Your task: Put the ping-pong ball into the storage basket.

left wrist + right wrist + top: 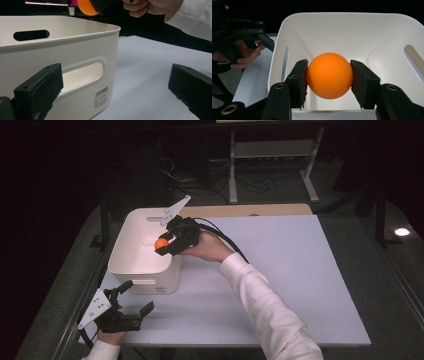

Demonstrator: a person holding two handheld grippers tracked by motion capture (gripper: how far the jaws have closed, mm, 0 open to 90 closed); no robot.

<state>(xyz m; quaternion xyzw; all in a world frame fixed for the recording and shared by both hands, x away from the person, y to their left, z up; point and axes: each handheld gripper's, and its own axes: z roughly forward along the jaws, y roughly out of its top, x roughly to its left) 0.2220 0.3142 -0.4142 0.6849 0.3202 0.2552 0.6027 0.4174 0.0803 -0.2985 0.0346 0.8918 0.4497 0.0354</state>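
An orange ball [329,75] sits clamped between the two black jaws of my right gripper [162,243], which hangs over the open white bin [131,251]. From the high view the ball [161,243] is above the bin's right side, inside the rim line. In the left gripper view the ball [87,8] shows at the top, over the bin's wall [82,42]. My left gripper [131,299] rests at the table's front left corner, just before the bin. Its jaws stand wide apart with nothing between them.
The bin [372,32] has handle slots in its walls and looks bare inside. The pale table top [280,270] stretches out to the right of the bin. A metal frame and cables [270,165] stand on the floor beyond the far edge.
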